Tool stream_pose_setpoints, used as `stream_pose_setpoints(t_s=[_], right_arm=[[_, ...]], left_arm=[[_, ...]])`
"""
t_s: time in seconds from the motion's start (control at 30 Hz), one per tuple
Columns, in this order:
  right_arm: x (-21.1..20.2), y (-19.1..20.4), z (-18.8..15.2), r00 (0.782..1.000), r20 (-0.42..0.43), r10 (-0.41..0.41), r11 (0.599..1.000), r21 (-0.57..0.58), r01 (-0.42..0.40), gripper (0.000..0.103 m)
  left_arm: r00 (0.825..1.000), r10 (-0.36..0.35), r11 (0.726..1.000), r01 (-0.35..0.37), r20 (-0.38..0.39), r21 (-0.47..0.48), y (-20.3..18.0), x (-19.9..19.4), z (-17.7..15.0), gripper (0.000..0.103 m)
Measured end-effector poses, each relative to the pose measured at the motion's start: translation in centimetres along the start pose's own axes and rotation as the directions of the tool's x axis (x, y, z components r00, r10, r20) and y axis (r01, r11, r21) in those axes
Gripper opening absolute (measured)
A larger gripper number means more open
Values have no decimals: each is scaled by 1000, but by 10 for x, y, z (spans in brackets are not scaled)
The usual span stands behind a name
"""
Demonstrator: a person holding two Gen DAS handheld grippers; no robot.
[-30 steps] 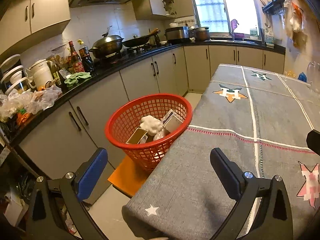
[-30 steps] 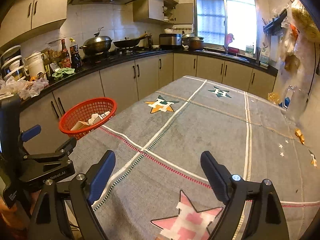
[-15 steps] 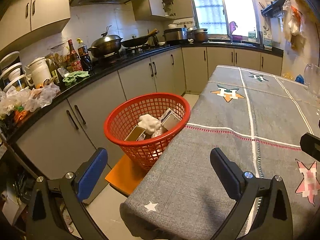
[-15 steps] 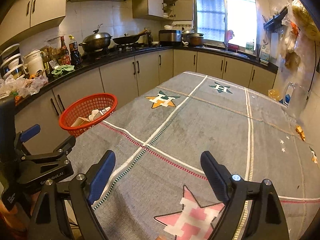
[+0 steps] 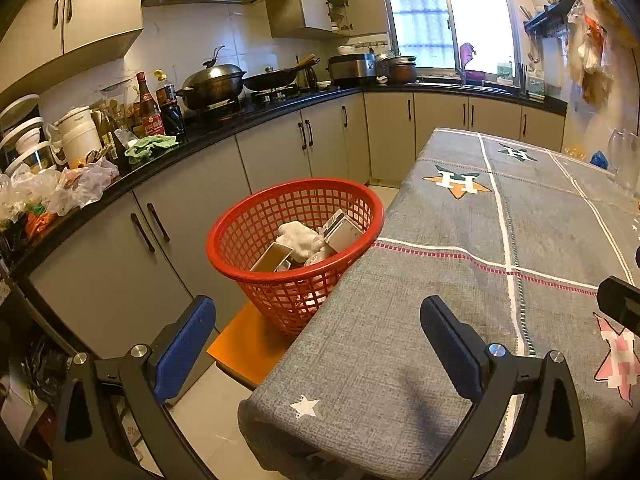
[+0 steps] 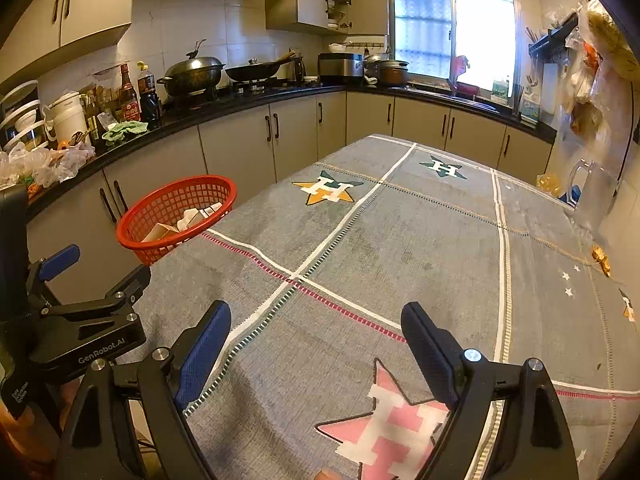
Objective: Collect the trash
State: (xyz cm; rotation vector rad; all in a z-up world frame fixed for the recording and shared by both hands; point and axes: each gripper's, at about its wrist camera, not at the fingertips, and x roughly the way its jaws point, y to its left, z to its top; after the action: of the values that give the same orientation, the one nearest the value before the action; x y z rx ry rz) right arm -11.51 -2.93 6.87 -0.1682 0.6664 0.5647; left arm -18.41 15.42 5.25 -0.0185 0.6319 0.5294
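the left gripper (image 5: 316,332) is held over the near corner of the cloth-covered surface (image 5: 460,280), its jaws spread wide with nothing between them. the right gripper (image 6: 316,340) is held above the same surface, jaws likewise spread and empty. a red basket (image 5: 294,236) is seen on an orange stool (image 5: 244,350), touching the surface's left edge. inside it, crumpled white paper (image 5: 300,236) and small cartons (image 5: 344,232) are gathered.
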Motion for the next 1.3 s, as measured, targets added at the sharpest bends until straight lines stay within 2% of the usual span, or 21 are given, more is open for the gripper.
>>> stream_pose_setpoints(t_s=[1.3], right_arm=[[8, -2, -5, 1000, -26, -13, 999, 32, 14, 91]], left_arm=[[1000, 0, 1000, 0, -8, -6, 5, 7, -2, 102]])
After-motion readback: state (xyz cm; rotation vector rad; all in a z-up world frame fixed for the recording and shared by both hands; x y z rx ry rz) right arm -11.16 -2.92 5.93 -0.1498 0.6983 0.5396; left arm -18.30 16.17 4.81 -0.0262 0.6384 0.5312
